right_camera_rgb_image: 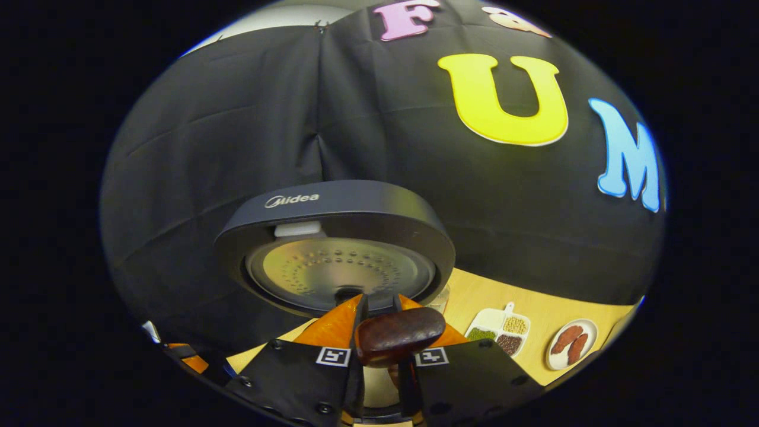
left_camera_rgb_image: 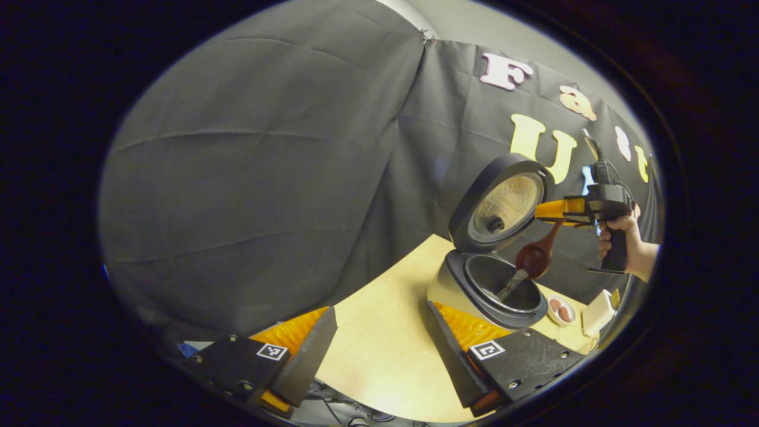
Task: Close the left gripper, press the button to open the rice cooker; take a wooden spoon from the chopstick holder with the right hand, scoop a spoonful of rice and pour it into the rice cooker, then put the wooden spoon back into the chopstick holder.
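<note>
The left hand-held gripper (left_camera_rgb_image: pixel 379 350) is held wide open over the table (left_camera_rgb_image: pixel 379 332). The cooker (left_camera_rgb_image: pixel 492 290) stands open; the spoon (left_camera_rgb_image: pixel 533 258), clamped in the right hand-held gripper (left_camera_rgb_image: pixel 548 212), is tipped over its pot. Two dishes (right_camera_rgb_image: pixel 498 332) lie beyond.

A pale wooden table (left_camera_rgb_image: pixel 379 332) with a smooth top carries a cream-bodied rice cooker (left_camera_rgb_image: pixel 442 290) with a dark rim, its dark round lid standing open. Just beside the cooker in the right gripper view lies a white divided tray (right_camera_rgb_image: pixel 498 331) holding green, yellow and dark grains, and beyond that tray a small round white dish (right_camera_rgb_image: pixel 570 344) with reddish-brown pieces.
</note>
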### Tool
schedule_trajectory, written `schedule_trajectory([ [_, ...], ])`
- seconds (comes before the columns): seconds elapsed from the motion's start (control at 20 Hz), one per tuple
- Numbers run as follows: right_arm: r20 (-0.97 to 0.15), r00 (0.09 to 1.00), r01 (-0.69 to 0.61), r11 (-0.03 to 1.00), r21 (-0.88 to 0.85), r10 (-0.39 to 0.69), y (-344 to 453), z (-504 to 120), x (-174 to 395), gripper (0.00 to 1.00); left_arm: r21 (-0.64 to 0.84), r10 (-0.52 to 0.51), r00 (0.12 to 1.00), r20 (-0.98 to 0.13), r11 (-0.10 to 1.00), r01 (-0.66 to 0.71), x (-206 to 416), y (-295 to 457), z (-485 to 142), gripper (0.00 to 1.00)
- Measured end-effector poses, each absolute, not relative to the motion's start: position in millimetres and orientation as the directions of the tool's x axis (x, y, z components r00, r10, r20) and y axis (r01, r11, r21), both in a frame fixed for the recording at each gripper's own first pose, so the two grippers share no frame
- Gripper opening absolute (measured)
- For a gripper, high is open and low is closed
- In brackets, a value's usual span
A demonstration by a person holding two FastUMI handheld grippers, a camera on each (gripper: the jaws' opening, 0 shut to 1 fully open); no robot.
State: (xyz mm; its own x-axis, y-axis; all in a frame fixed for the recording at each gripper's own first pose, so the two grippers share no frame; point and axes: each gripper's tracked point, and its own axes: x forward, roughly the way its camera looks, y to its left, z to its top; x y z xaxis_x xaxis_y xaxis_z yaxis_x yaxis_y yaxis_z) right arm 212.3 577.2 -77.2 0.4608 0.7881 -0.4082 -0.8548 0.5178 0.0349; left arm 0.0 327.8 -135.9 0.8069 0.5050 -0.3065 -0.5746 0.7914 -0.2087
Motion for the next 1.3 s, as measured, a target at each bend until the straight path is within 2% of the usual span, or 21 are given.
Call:
schedule_trajectory([
  [0.1, -0.396, 0.445, -0.883, 0.468, -0.043, 0.803, 576.5, -74.9, 213.0, 0.21, -0.212, 0.496, 0.808, -0.316, 0.793, -0.570, 1.2, 325.9, -140.4, 0.94],
  [0.15, -0.396, 0.431, -0.897, 0.431, -0.093, 0.811, 575.9, -75.6, 209.9, 0.24, -0.217, 0.494, 0.810, -0.317, 0.793, -0.569, 0.9, 325.6, -140.0, 0.94],
  [0.25, -0.389, 0.407, -0.913, 0.353, -0.205, 0.827, 574.5, -75.2, 212.7, 0.21, -0.221, 0.491, 0.811, -0.318, 0.794, -0.566, -2.0, 324.5, -140.6, 0.95],
  [0.35, -0.390, 0.392, -0.913, 0.300, -0.275, 0.834, 574.6, -76.3, 214.7, 0.25, -0.216, 0.489, 0.811, -0.320, 0.796, -0.566, -1.1, 323.4, -142.2, 0.95],
  [0.4, -0.389, 0.387, -0.912, 0.286, -0.294, 0.836, 573.9, -74.5, 215.2, 0.22, -0.214, 0.489, 0.811, -0.321, 0.797, -0.565, -0.7, 323.1, -142.0, 0.95],
  [0.65, -0.349, 0.397, -0.890, 0.262, -0.374, 0.849, 573.5, -69.5, 217.8, 0.22, -0.186, 0.471, 0.822, -0.319, 0.819, -0.542, -1.1, 311.6, -139.6, 0.95],
  [0.85, -0.298, 0.441, -0.858, 0.301, -0.415, 0.846, 571.6, -69.1, 226.2, 0.22, -0.167, 0.434, 0.844, -0.316, 0.850, -0.500, 7.8, 288.4, -133.5, 0.95],
  [0.9, -0.282, 0.461, -0.848, 0.324, -0.420, 0.841, 568.9, -68.7, 230.3, 0.24, -0.162, 0.421, 0.850, -0.315, 0.859, -0.486, 11.3, 282.2, -130.5, 0.95],
  [1.0, -0.248, 0.510, -0.822, 0.381, -0.424, 0.824, 557.0, -59.4, 237.8, 0.22, -0.146, 0.399, 0.865, -0.306, 0.878, -0.456, 17.8, 270.3, -123.1, 0.94],
  [1.1, -0.226, 0.559, -0.795, 0.439, -0.418, 0.797, 540.2, -53.4, 244.8, 0.25, -0.124, 0.384, 0.875, -0.295, 0.892, -0.434, 25.1, 258.3, -115.9, 0.95],
  [1.15, -0.218, 0.586, -0.780, 0.470, -0.414, 0.780, 533.3, -51.3, 248.2, 0.22, -0.120, 0.375, 0.880, -0.291, 0.899, -0.422, 27.6, 251.7, -111.5, 0.94],
  [1.3, -0.189, 0.669, -0.723, 0.570, -0.391, 0.719, 501.4, -44.5, 261.2, 0.22, -0.112, 0.338, 0.896, -0.286, 0.917, -0.382, 40.9, 229.0, -104.7, 0.95],
])
